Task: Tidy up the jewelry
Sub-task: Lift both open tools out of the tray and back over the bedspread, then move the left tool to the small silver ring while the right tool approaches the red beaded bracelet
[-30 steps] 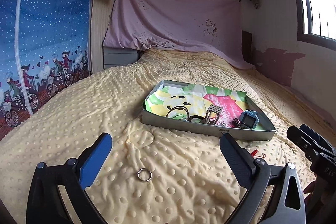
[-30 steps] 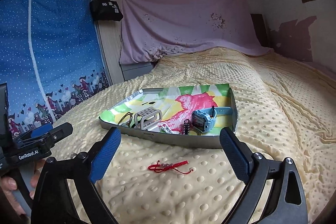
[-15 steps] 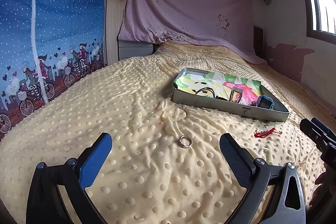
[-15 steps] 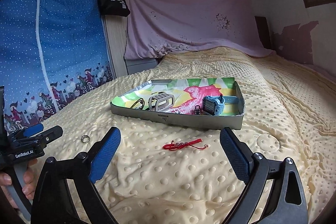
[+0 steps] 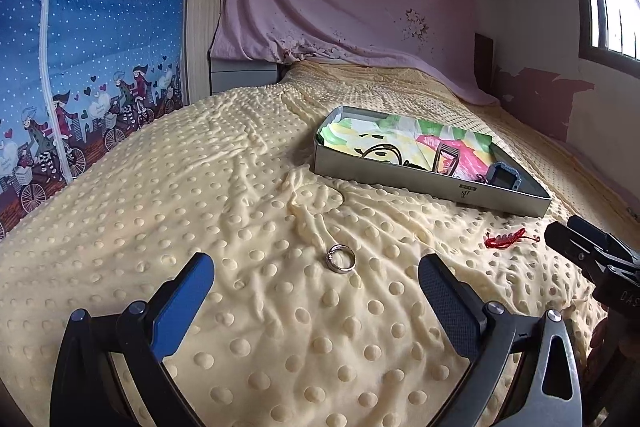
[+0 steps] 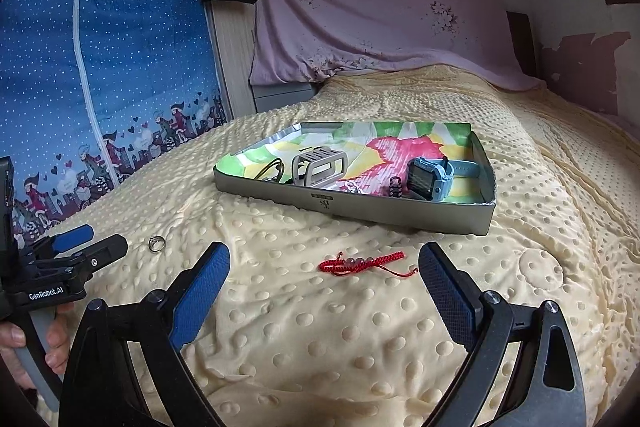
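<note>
Left gripper: we see our left gripper [image 5: 316, 283] with its blue-padded fingers [image 5: 182, 301] spread wide and holding nothing, low over the near part of the bed.

Right gripper: our right gripper [image 6: 324, 279] is likewise spread wide and empty; from the left wrist view its black tip [image 5: 592, 247] shows at the right edge, near the red bracelet.

Ring: the small silver metal ring [image 5: 341, 258] lies flat on the pale yellow dotted bedspread [image 5: 160, 187], just ahead of the gap between the left gripper's fingers and not touching either one. In the right wrist view the same ring [image 6: 156, 243] sits just beyond the left gripper's tips.

Bracelet: the red braided cord bracelet with pale beads [image 6: 362, 263] lies stretched out on the bedspread, between the right gripper's fingers and the near wall of the tray, apart from both.

Tray: the shallow grey rectangular box with a colourful cartoon paper lining [image 6: 400, 213] rests toward the middle of the bed, well beyond the ring.

In the tray: we find a light blue smartwatch with a square face [image 6: 432, 179] near its right end, a grey openwork bracelet standing on edge [image 6: 318, 167] left of centre, and a dark thin bangle [image 6: 274, 171] toward the left end. A small dark piece beside the watch is too small to tell.

Hand: a person's hand [image 6: 16, 347] grips the left gripper's handle at the left edge.

Backdrop: a pink sheet [image 5: 340, 11] hangs behind the bed's far end.
</note>
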Motion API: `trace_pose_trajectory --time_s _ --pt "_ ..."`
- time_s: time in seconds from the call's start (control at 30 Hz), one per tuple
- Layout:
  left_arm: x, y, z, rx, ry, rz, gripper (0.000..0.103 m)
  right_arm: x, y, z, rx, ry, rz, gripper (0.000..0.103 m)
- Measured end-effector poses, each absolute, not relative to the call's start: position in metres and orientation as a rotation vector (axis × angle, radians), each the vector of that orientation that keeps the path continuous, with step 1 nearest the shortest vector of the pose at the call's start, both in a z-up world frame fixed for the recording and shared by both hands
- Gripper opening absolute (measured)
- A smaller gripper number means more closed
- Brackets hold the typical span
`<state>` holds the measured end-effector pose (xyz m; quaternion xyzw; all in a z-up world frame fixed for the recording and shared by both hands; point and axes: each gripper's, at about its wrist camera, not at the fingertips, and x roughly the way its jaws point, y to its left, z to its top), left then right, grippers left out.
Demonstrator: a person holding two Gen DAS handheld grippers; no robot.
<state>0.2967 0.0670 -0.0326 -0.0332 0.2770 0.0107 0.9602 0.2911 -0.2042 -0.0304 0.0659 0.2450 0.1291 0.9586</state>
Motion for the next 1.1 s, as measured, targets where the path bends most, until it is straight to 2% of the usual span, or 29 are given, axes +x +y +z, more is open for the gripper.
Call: trace_pose_trajectory --time_s 0.17,0.3,0.43,0.53,0.67,0.97,1.1 --pt "0.305 0.061 -0.039 -0.051 0.589 0.0 0.086 0.307 -0.197 -0.039 0.118 0.536 0.271 0.093" --pt "0.313 0.06 -0.045 -0.059 0.617 -0.022 0.069 0.322 -0.192 -0.048 0.11 0.579 0.291 0.084" --pt "0.322 0.061 -0.052 -0.073 0.646 -0.042 0.055 0.338 -0.188 -0.057 0.11 0.619 0.302 0.083" --pt "0.326 0.058 -0.055 -0.069 0.656 -0.052 0.05 0.348 -0.188 -0.063 0.12 0.649 0.302 0.077" --pt "0.331 0.055 -0.058 -0.067 0.663 -0.065 0.044 0.361 -0.189 -0.073 0.142 0.688 0.298 0.076" --pt "0.33 0.054 -0.061 -0.065 0.648 -0.075 0.034 0.369 -0.183 -0.09 0.151 0.735 0.312 0.066" --pt "0.329 0.053 -0.061 -0.062 0.644 -0.073 0.03 0.368 -0.182 -0.095 0.153 0.743 0.329 0.051"
